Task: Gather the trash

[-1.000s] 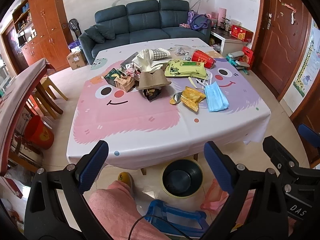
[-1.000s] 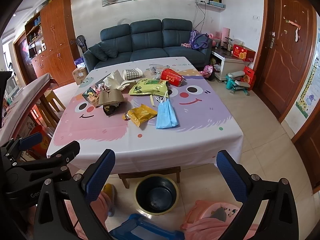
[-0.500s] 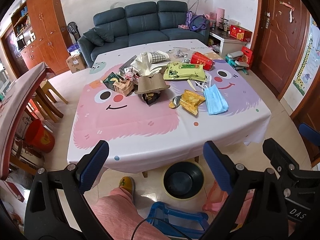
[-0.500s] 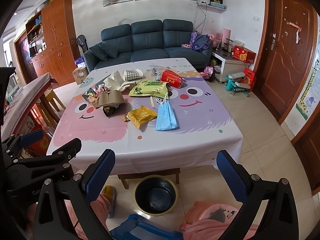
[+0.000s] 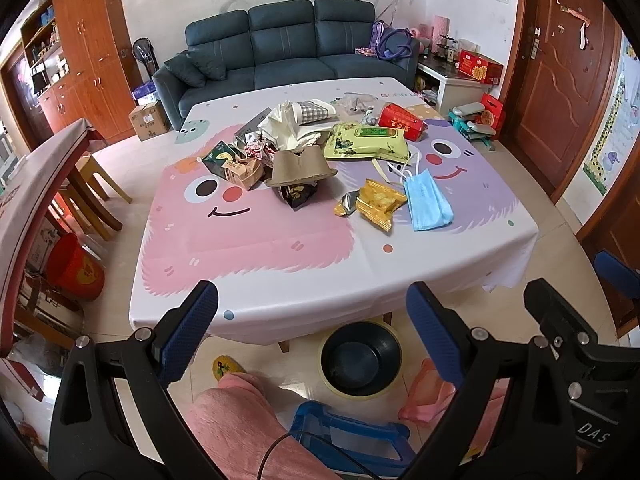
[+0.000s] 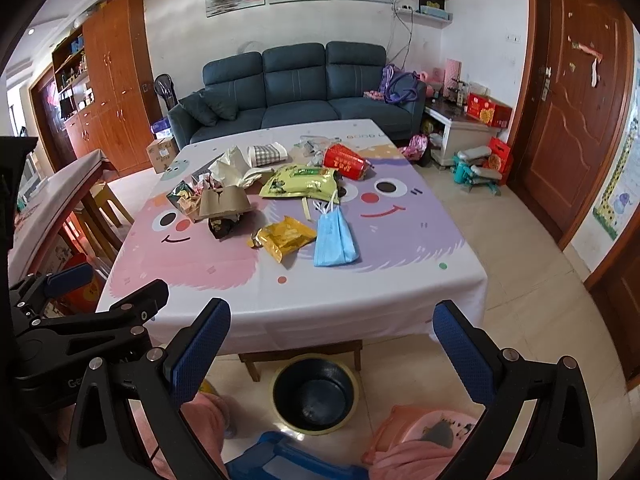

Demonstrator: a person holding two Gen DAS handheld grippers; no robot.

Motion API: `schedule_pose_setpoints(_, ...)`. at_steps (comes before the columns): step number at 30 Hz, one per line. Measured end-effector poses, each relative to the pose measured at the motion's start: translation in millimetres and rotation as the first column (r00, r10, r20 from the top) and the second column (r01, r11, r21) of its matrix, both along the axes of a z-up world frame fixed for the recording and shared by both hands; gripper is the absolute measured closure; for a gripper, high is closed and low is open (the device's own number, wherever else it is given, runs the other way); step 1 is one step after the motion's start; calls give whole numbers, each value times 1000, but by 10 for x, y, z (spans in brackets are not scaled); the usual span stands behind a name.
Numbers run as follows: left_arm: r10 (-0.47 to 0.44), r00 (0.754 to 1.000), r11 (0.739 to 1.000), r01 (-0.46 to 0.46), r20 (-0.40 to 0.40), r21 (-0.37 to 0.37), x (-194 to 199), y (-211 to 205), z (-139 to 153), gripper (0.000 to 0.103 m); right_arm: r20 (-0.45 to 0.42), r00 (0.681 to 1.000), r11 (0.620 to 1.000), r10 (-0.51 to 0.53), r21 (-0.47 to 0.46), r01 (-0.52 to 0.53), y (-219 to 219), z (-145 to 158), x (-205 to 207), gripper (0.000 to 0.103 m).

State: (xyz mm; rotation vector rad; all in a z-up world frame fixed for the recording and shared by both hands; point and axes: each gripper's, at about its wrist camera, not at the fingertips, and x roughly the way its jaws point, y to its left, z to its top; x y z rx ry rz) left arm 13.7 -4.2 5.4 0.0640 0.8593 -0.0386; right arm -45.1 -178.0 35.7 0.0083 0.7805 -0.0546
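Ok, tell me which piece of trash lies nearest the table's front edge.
The blue face mask; its lower end reaches closer to the front edge than the yellow snack wrapper beside it.

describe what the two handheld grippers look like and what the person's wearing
Both the left gripper and the right gripper have black plastic frames with silver screws and textured blue finger pads. White lettering marks the right gripper's body, and a thin black cable runs below. The person wears fuzzy pink trousers.

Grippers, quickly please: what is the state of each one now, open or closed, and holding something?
Left gripper: open, holding nothing.
Right gripper: open, holding nothing.
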Motion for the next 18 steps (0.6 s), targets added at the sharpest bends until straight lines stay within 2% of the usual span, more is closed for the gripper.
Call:
schedule_pose_setpoints(6, 26, 1000, 1000, -26, 5, -13, 7, 83, 16, 9, 35, 999, 1000, 18, -15, -18, 71, 63, -33, 0)
schedule_pose_setpoints(14, 48, 999, 999, -48, 24, -4, -6, 122, 24, 9, 41, 999, 1000, 26, 10, -26, 82, 71, -16, 0)
schedule_pose_setpoints(18, 48, 998, 999, -48, 44, -10, -16, 134, 70, 9, 73, 997, 999, 40, 18, -41, 76, 101, -2, 0)
